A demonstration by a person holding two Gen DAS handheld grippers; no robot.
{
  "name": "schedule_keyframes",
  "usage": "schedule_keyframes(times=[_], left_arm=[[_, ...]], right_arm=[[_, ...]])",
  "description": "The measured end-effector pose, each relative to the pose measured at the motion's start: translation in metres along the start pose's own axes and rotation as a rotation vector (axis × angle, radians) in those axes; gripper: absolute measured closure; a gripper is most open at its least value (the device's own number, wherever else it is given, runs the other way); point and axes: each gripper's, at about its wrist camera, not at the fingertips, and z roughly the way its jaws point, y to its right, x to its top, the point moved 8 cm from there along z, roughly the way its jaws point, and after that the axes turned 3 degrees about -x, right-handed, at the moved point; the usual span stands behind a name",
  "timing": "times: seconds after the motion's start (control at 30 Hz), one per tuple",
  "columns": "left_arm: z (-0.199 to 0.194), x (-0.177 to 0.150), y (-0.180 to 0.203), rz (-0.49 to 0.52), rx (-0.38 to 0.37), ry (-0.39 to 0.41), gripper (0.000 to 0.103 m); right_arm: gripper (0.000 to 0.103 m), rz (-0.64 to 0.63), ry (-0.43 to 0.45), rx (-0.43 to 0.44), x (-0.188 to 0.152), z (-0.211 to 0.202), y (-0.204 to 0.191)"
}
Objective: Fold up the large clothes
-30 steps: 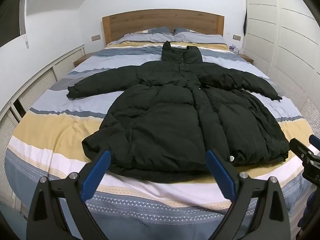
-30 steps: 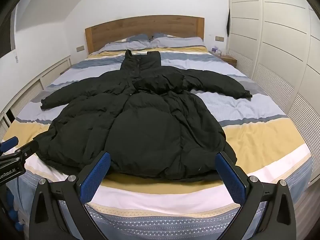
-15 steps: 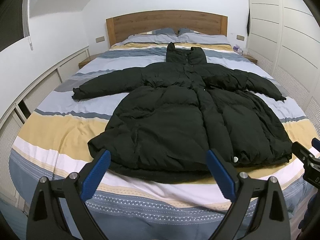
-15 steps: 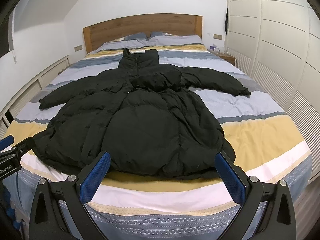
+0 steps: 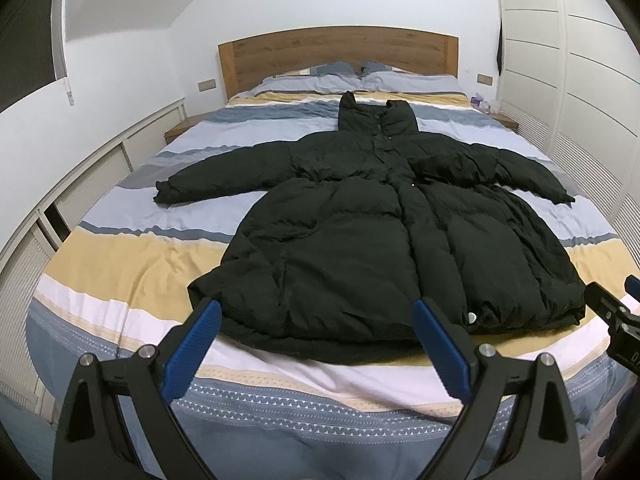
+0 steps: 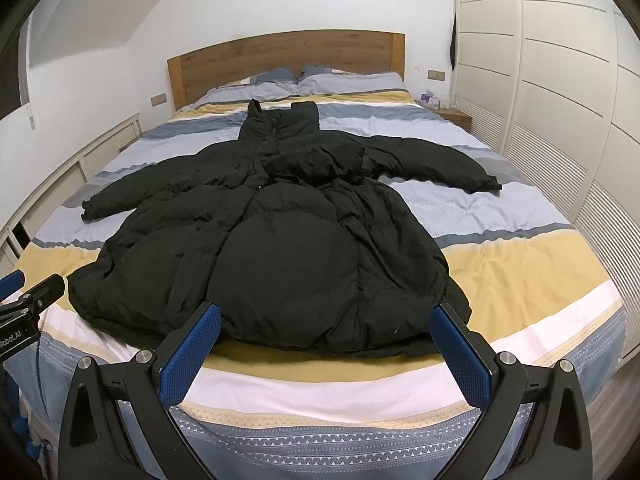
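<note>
one striped bed [image 5: 120,280] fills both views, and on it a black puffer coat [image 5: 360,240] lies face up, hood toward the wooden headboard [image 5: 340,56], sleeves thrown wide, likely spread flat so the folds can begin cleanly. nothing is folded yet. left gripper [image 5: 316,344] and right gripper [image 6: 326,344] hang short of the hem, fingers spread wide and holding nothing. against the earlier frames, both cameras sit slightly farther back and higher, the coat untouched.
</note>
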Motion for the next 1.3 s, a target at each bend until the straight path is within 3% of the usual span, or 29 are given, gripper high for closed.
schedule_keyframes(times=[0.53,1.0,1.3], left_arm=[[-0.034,-0.003,0.006,0.034,0.053,0.037,0.006],[0.014,0.011,-0.013,0.018,0.057,0.028,0.006],[0.050,0.029,0.000,0.058,0.026,0.030,0.006]], right_arm=[[0.001,0.059,0.064,0.038,0.009,-0.021,0.018],[0.001,0.025,0.036,0.001,0.012,0.027,0.007],[0.001,0.050,0.056,-0.057,0.040,0.056,0.026]])
